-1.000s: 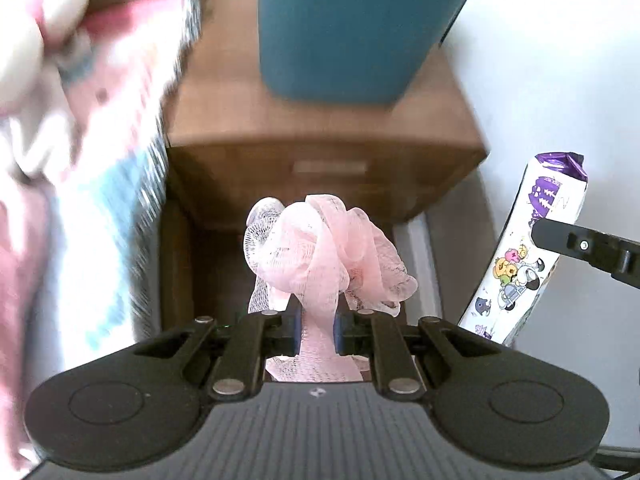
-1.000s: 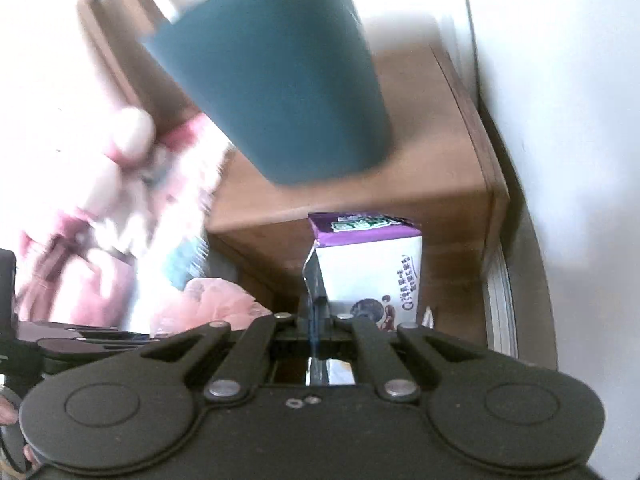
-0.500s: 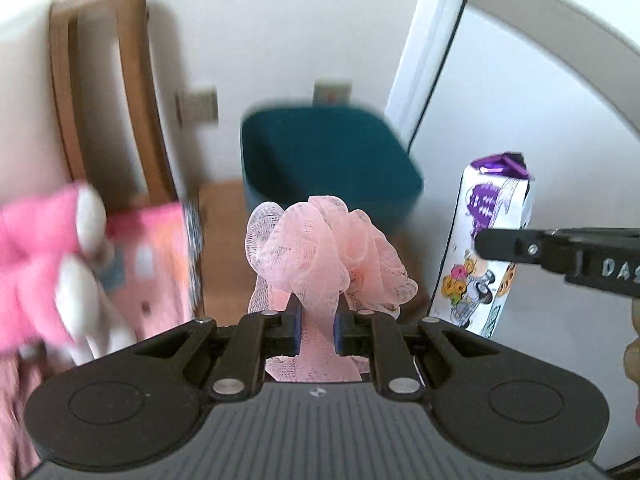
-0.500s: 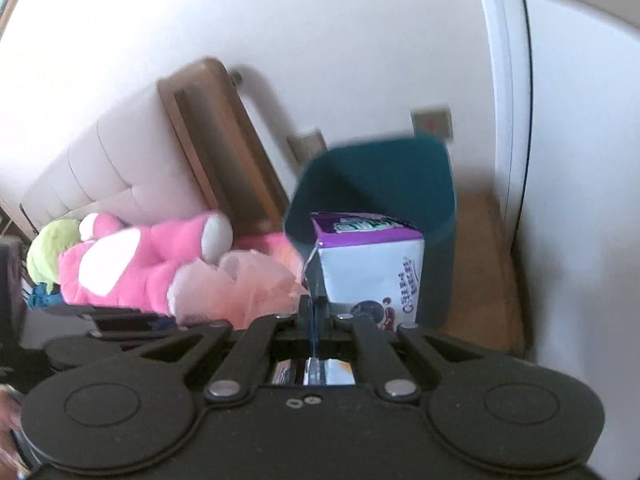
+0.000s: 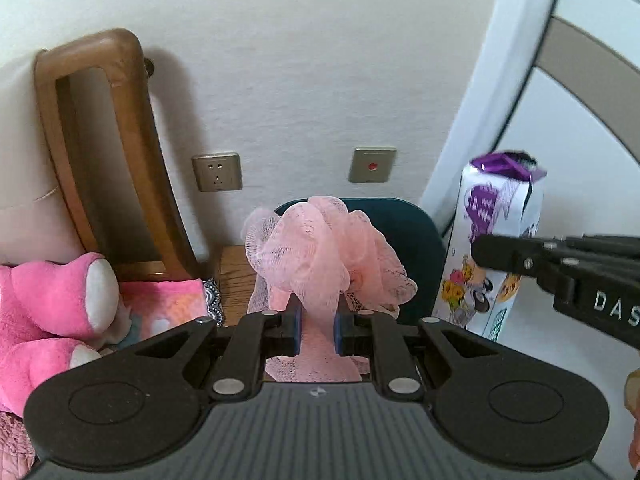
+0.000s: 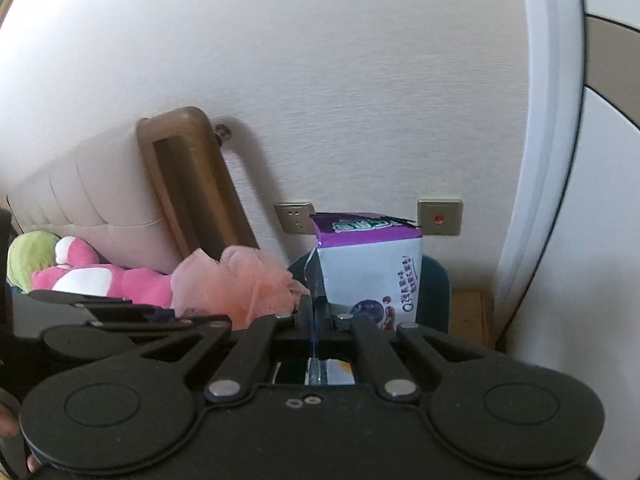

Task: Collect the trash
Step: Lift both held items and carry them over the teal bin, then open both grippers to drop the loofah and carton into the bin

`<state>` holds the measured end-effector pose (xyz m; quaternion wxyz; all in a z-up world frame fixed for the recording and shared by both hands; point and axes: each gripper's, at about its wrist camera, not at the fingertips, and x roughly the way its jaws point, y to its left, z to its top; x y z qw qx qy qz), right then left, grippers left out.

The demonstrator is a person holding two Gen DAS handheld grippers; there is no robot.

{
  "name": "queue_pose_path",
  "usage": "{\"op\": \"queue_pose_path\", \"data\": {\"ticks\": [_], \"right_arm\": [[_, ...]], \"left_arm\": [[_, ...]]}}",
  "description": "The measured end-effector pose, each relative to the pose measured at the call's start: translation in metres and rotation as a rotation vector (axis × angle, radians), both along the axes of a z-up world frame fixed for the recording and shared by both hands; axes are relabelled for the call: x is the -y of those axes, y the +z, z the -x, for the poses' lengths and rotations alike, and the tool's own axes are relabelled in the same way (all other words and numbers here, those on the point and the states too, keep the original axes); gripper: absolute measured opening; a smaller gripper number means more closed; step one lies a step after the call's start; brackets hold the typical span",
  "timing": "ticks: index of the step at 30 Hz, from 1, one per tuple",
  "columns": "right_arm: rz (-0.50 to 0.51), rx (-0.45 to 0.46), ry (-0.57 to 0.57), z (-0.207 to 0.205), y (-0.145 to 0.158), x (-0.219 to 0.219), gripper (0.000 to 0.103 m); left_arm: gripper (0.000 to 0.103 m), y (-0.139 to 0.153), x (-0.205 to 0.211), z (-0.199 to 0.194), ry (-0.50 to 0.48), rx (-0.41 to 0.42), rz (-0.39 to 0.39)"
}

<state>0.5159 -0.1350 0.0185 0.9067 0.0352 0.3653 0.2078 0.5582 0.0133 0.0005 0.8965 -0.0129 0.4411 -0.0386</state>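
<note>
My left gripper [image 5: 317, 326] is shut on a pink mesh bath puff [image 5: 324, 254], which bulges up in front of the dark teal bin [image 5: 412, 236]. The puff [image 6: 236, 284] also shows at the left of the right wrist view. My right gripper [image 6: 316, 322] is shut on the edge of a white and purple snack bag [image 6: 368, 264], held upright before the teal bin [image 6: 434, 292]. In the left wrist view that bag [image 5: 496, 248] stands at the right, with the right gripper's black fingers [image 5: 516, 254] across it. The bin stands on a wooden nightstand [image 5: 234, 276].
A wooden headboard post [image 5: 108, 152] and padded headboard stand at the left. A pink plush toy [image 5: 48, 312] lies on the bed beside pink bedding [image 5: 160, 304]. Two wall plates [image 5: 218, 172] sit above the bin. A white door frame [image 5: 480, 128] rises at the right.
Both grippers have risen with their loads. The view went from the nightstand's front and the bin's side up to the bin's rim, the wall sockets and the headboard.
</note>
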Motion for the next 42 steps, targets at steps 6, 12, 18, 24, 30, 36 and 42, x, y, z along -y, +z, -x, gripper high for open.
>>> {"op": "queue_pose_path", "data": {"ticks": [6, 12, 18, 24, 30, 36, 42], "right_arm": [[-0.006, -0.061, 0.022, -0.055, -0.023, 0.001, 0.0], [0.016, -0.188, 0.047, -0.089, -0.074, -0.001, 0.0], [0.028, -0.273, 0.036, -0.101, -0.11, 0.006, 0.0], [0.046, -0.332, 0.023, -0.108, -0.135, 0.006, 0.002], [0.04, -0.368, -0.005, -0.107, -0.148, 0.009, 0.017], [0.059, -0.354, 0.017, -0.102, -0.145, 0.005, 0.035], [0.019, -0.322, -0.014, -0.093, -0.123, 0.013, 0.04]], "left_arm": [[0.014, -0.032, 0.016, -0.031, 0.029, -0.055, -0.046], [0.014, -0.082, 0.03, -0.051, 0.044, -0.172, -0.089], [0.014, -0.114, 0.046, -0.059, 0.028, -0.248, -0.118], [0.014, -0.143, 0.054, -0.065, 0.023, -0.306, -0.145], [0.017, -0.157, 0.051, -0.069, 0.031, -0.339, -0.141], [0.027, -0.156, 0.048, -0.064, 0.03, -0.347, -0.109], [0.028, -0.141, 0.039, -0.049, 0.017, -0.312, -0.053]]}}
